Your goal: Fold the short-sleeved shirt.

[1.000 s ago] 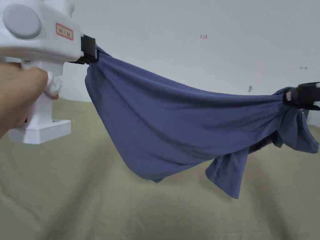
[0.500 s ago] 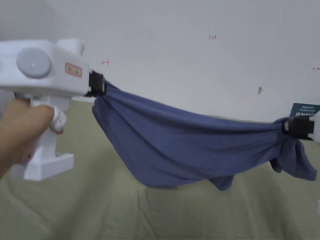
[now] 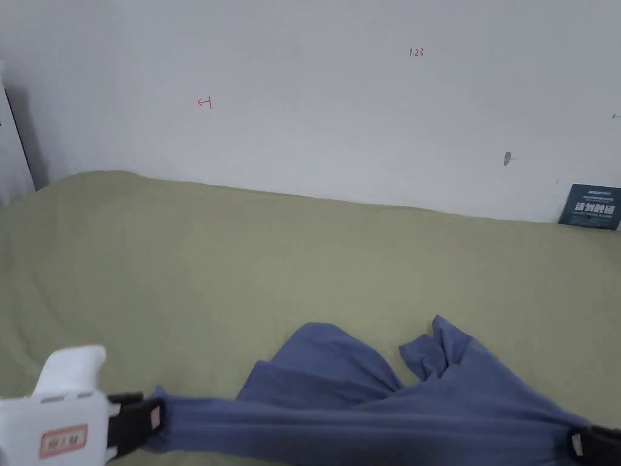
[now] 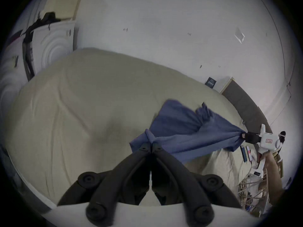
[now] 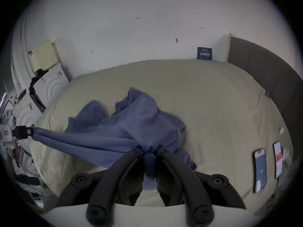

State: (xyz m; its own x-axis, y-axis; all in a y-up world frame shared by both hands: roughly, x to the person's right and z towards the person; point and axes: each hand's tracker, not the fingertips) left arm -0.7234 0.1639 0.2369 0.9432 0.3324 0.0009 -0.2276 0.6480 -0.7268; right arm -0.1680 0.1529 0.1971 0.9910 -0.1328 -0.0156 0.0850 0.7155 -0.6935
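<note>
Bed (image 3: 182, 255), olive-green sheet, lies ahead of and under both my tools; white wall (image 3: 303, 91) beyond its far edge. Blue shirt (image 3: 388, 400) is stretched between the tools: near edge pulled into a taut band from one tool to the other, the rest fanned out forward of them, rumpled on the sheet. Left tool (image 4: 151, 144): jaws clenched on a bunched corner of the shirt, tips nearly meeting. Right tool (image 5: 149, 149): jaws clamped on a thicker wad of cloth, some of it trailing back between them. Two phones (image 5: 259, 171) lie on the bed, right of the right tool. Small dark card (image 3: 590, 206) leans on the wall, far beyond the right tool.
</note>
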